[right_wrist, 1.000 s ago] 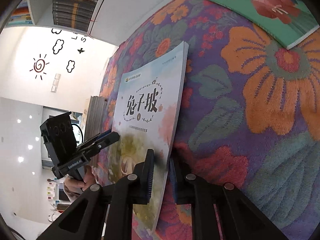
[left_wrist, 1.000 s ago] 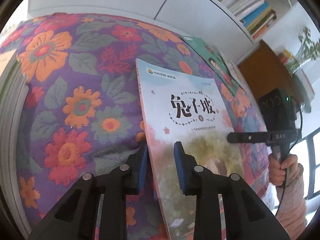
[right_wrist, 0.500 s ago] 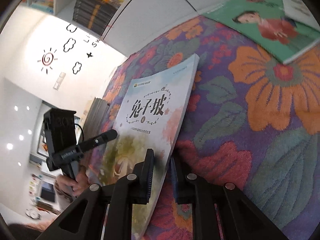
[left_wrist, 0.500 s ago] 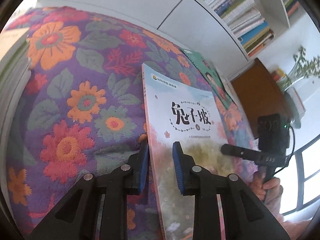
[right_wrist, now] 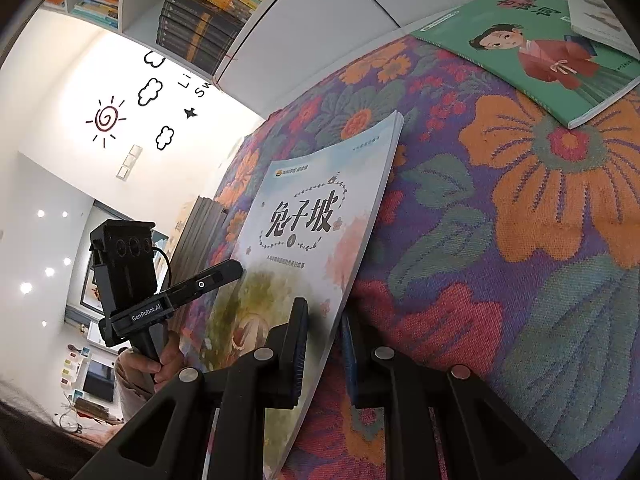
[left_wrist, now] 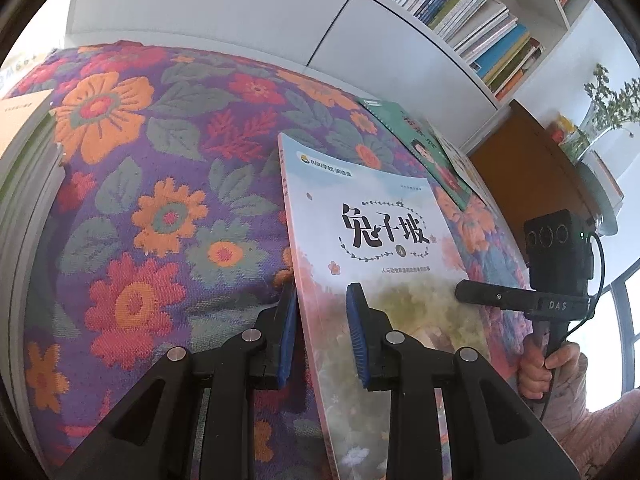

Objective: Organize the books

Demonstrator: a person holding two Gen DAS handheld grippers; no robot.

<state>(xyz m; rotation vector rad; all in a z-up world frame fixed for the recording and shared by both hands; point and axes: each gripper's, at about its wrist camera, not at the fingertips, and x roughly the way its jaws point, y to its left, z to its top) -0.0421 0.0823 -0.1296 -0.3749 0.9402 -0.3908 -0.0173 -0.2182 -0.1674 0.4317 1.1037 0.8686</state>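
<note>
A pale-blue paperback book (left_wrist: 372, 216) with black title characters is tilted up off the floral cloth (left_wrist: 132, 184). The left gripper (left_wrist: 322, 332) pinches its spine edge, the right gripper (right_wrist: 324, 344) its opposite edge.

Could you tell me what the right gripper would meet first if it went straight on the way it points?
Shut on the pale blue paperback book, the right gripper points down toward the purple floral tablecloth; it would probably meet that cloth first, though depth is unclear.
</note>
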